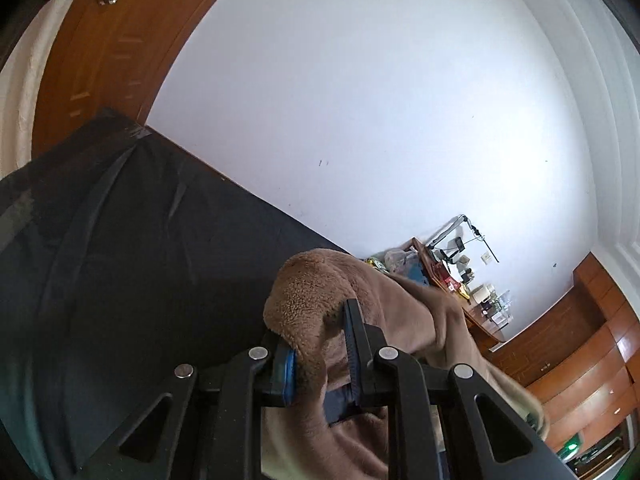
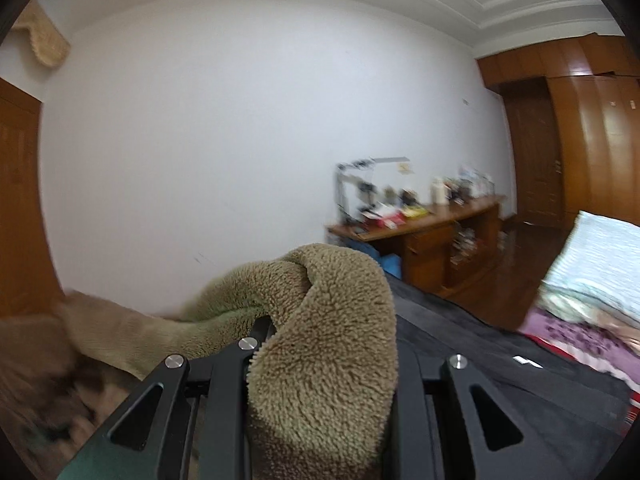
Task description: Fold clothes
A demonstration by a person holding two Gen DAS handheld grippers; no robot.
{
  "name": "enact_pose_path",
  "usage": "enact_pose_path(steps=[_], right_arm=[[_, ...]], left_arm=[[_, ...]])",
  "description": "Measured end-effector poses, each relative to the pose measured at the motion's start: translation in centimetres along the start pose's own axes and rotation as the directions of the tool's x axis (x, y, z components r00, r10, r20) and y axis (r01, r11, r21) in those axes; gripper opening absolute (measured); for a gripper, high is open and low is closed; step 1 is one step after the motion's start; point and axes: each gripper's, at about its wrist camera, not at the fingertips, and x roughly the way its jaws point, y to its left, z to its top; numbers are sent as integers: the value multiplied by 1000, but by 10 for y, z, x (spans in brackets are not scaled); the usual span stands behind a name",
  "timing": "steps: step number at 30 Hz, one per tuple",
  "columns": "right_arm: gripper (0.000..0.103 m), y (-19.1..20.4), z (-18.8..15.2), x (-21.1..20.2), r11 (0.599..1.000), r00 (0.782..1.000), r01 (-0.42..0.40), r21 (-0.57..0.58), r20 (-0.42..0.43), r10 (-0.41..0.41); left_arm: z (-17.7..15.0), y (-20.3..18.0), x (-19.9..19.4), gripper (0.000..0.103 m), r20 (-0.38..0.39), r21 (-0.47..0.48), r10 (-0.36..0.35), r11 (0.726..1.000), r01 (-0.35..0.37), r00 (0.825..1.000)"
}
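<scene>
A brown fleece garment [image 1: 312, 296] is bunched over my left gripper [image 1: 320, 344], which is shut on a fold of it and lifted above the black sheet [image 1: 132, 240]. The cloth trails down and to the right past the fingers. In the right wrist view the same fleece garment [image 2: 332, 320] drapes thickly over my right gripper [image 2: 324, 344], shut on it, with the fingertips hidden under the pile. The rest of the garment stretches away to the left, blurred.
A black cover [image 2: 480, 360] spreads over the bed. A wooden desk [image 2: 432, 232] crowded with small items stands against the white wall. A wooden wardrobe [image 2: 580, 128] fills the right side. A door [image 1: 100, 60] is at the left. Pillows and purple bedding [image 2: 580, 320] lie at right.
</scene>
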Motion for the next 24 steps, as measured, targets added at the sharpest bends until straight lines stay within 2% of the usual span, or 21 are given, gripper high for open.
enact_pose_path(steps=[2,3,4,6,9,12,13,14,17,20,24], right_arm=[[25,-15,-14,1,999,998,42,-19,-43,-42],[25,-21,-17,5,998,996,54,-20,-63,-56],[25,-28,-20,9,998,994,63,-16,-84,-64],[26,-45,-22,16,997,989,81,-3,-122,-80],[26,-68,-21,14,990,981,139,-16,-135,-140],[28,-83,-48,-22,986,971,168,14,-175,-163],[36,-90,-46,-13,982,963,184,41,-205,-172],[49,-93,-49,-11,979,957,194,62,-231,-175],[74,-117,-58,-18,965,944,227,131,-273,-185],[76,-115,-64,-49,969,957,210,133,-230,-176],[80,-99,-53,-65,988,986,106,110,-142,-90]], left_arm=[[13,13,2,21,-17,12,3,1000,-3,1000],[7,12,18,21,-30,20,7,1000,-7,1000],[-7,6,36,21,-47,31,11,999,-9,999],[-27,5,33,21,-88,49,7,999,-3,996],[-51,9,36,21,-118,58,20,998,-13,993],[-65,30,33,21,-130,44,44,998,-38,991],[-69,37,34,21,-141,34,49,998,-44,989],[-72,43,34,21,-152,24,53,998,-50,987],[-80,61,37,21,-185,-4,58,998,-60,981],[-89,72,43,21,-200,-25,53,998,-59,978],[-95,74,45,21,-198,-47,40,998,-50,979]])
